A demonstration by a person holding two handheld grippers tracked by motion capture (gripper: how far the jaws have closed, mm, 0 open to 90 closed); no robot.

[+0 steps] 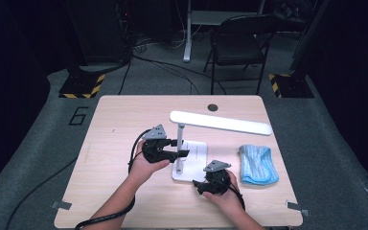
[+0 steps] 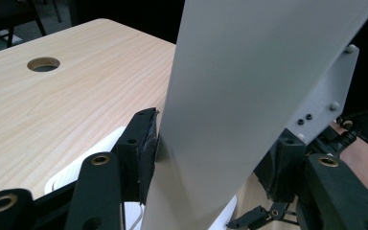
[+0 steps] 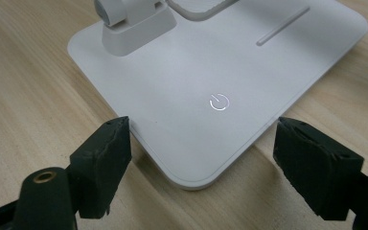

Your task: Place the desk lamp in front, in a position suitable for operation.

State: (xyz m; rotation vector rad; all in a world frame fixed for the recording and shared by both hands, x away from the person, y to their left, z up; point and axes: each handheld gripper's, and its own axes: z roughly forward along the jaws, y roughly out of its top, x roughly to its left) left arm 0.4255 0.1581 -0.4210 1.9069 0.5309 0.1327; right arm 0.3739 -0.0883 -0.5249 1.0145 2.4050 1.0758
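Note:
A white desk lamp stands mid-table: long head bar [image 1: 220, 122], upright arm [image 1: 179, 143], flat base [image 1: 194, 165]. My left gripper [image 1: 182, 153] reaches in from the left at mid-height and is shut on that arm. In the left gripper view the flat white arm [image 2: 249, 72] runs up between the pads [image 2: 146, 143], which press its edges. My right gripper [image 1: 199, 186] lies low at the base's near corner. Its jaws stand open on either side of that corner [image 3: 206, 163], touching nothing. A lit power symbol [image 3: 219, 102] shows on the base [image 3: 172, 62].
A folded blue cloth [image 1: 256, 164] lies right of the lamp. The wooden table [image 1: 124, 124] has a round cable hole [image 1: 212, 107] near its far edge. A black folding chair [image 1: 239, 43] and stand legs sit on the floor beyond.

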